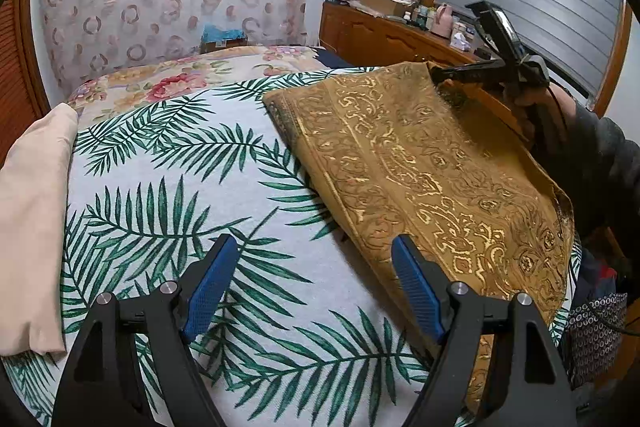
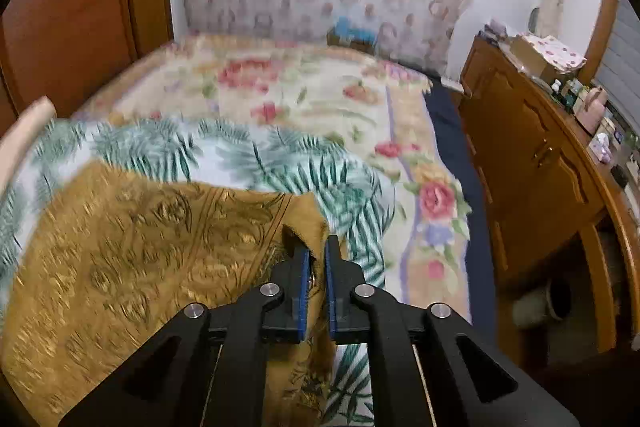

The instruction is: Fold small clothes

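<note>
Gold-brown patterned cloth (image 1: 420, 163) lies on a palm-leaf sheet (image 1: 224, 187) spread over the bed, its long axis running from near the left gripper (image 1: 316, 287) away toward the wooden dresser (image 1: 384, 35). At the far corner the right gripper (image 2: 316, 259), held in a person's hand (image 1: 536, 107), has its fingers narrowed on a pinch of the cloth's corner, which stands lifted off the sheet; the fabric runs up between the blue pads. The left gripper's fingers stand wide with nothing between them, poised above the sheet just beside the cloth's near edge, which lies to its right. That near end appears to be the left hand's business: it is the closer of the two, and the coming fold likely turns on bringing the lifted far corner back along the long axis toward it. Woven with pale scrollwork and a darker border, the cloth looks thick and fairly stiff, already doubled once. A plain cream cloth (image 1: 32, 219) sits at the bed's left edge.
</note>
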Tool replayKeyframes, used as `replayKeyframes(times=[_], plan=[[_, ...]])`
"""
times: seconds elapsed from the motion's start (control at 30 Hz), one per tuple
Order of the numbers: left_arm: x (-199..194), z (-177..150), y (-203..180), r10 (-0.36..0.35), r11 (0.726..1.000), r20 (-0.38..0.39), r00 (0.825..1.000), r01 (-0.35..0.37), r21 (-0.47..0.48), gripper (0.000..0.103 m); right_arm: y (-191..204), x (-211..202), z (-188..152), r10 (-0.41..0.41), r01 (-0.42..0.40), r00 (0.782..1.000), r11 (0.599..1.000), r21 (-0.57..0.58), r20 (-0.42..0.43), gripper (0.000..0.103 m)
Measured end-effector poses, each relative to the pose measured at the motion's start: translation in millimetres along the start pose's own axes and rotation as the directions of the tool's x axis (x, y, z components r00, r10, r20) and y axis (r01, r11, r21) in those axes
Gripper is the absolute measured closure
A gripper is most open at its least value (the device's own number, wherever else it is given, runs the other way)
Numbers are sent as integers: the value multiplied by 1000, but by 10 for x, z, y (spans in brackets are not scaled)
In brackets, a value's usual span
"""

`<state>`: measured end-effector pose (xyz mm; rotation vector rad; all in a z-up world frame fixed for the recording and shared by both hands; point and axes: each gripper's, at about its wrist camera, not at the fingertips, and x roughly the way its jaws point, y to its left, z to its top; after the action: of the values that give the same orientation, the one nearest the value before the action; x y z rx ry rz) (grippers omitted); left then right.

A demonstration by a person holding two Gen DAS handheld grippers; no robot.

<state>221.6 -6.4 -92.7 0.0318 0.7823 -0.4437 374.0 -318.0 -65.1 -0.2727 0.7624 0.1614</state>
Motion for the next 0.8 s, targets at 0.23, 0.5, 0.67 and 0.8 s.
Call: replayKeyframes(times=[0.23,0.5,0.67,0.8], plan=[[-42,-32,-140,-19,1000,3,1000,19,13,23,94,-418,-272,37,-43,997,995,90,60,51],[-30,-112,-310,-65,997,-6,998,65,42,23,430,-1019,-1186,113,-117,992,989,94,54,51],[36,-157,-371,-75,996,-34,997,77,51,23,588,-1244,-1559,139,-144,989,982,119,55,51],[163,-216,-398,-64,997,-90,994,68,43,23,616,-1269,-1663,131,-133,991,985,111,27,55]])
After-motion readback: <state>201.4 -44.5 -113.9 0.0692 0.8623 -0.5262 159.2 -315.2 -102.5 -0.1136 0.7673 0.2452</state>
